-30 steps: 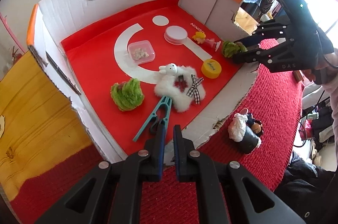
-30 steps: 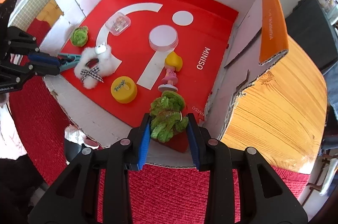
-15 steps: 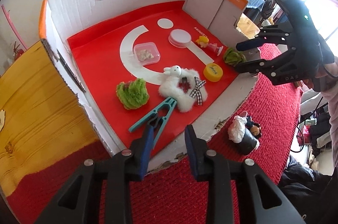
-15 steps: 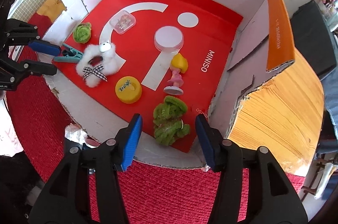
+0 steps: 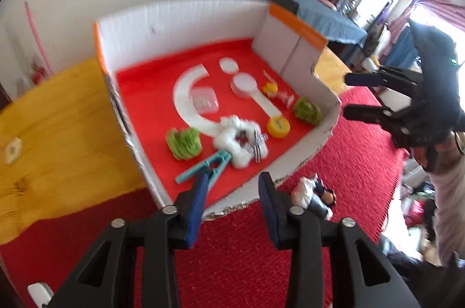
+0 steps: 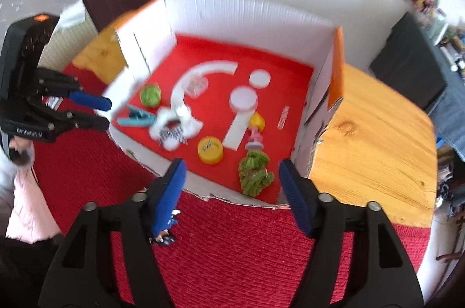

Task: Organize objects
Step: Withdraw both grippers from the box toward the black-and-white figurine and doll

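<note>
An open cardboard box (image 5: 189,17) with a red floor holds the sorted things. A teal clothespin (image 5: 203,167) lies at its near edge, just beyond my left gripper (image 5: 234,180), whose jaws are opening with nothing between them. In the right wrist view a green fuzzy ball (image 6: 254,172) lies in the box's near corner. My right gripper (image 6: 232,167) hangs above it, jaws opening wide, pads clear of it. A second green ball (image 5: 184,143), a white fluffy toy (image 5: 239,139) and a yellow cap (image 5: 278,127) also lie inside.
A small doll (image 5: 312,194) lies on the red mat (image 5: 247,249) outside the box's front flap. Wooden tabletop (image 6: 372,145) flanks the box. A clear case (image 5: 205,101), a round white lid (image 5: 242,82) and a yellow duck (image 5: 269,89) sit deeper inside.
Both grippers let go and opened: the left released the clothespin, the right released the green ball. Both have lifted and pulled back from the box.
</note>
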Action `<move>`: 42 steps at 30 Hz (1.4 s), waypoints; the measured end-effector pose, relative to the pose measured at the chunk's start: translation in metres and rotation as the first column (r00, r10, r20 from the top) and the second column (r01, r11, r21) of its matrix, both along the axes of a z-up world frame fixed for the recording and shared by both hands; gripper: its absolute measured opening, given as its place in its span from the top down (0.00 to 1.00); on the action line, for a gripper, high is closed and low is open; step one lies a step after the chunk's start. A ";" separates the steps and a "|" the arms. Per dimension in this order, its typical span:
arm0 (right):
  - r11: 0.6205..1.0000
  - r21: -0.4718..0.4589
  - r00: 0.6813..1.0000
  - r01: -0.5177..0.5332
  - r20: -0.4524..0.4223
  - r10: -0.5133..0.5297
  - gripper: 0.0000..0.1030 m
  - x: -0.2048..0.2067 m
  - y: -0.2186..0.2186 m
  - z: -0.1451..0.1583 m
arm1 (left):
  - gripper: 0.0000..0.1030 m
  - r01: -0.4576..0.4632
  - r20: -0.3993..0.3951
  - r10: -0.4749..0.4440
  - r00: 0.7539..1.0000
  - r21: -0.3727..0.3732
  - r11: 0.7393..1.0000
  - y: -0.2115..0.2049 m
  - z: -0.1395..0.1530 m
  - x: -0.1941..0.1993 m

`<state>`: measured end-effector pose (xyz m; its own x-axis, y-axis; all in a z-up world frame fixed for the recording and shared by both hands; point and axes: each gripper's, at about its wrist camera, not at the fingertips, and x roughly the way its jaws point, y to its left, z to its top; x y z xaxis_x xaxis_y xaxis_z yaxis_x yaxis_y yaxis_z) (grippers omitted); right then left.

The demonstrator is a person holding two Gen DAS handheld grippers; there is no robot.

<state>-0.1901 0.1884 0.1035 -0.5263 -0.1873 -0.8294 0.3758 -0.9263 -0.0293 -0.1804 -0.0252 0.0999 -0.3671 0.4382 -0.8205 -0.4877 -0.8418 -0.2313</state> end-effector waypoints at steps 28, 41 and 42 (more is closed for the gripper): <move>0.952 -0.198 0.879 0.235 -0.375 -0.295 0.05 0.143 0.003 -0.049 | 0.04 -0.449 -0.365 0.454 0.813 0.105 0.887 0.005 -0.007 0.145; 0.941 -0.166 0.884 0.295 -0.326 -0.335 0.05 0.144 0.013 -0.081 | 0.04 -0.486 -0.276 0.476 0.835 0.033 0.873 0.014 -0.050 0.141; 0.941 -0.164 0.884 0.296 -0.326 -0.335 0.05 0.143 0.013 -0.081 | 0.04 -0.486 -0.275 0.474 0.836 0.030 0.874 0.015 -0.051 0.140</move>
<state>-0.0473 0.2014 0.0221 -0.8206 -0.0400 -0.5701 0.0474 -0.9989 0.0018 -0.0399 -0.0100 0.0486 -0.7290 0.1199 -0.6739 -0.0581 -0.9918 -0.1136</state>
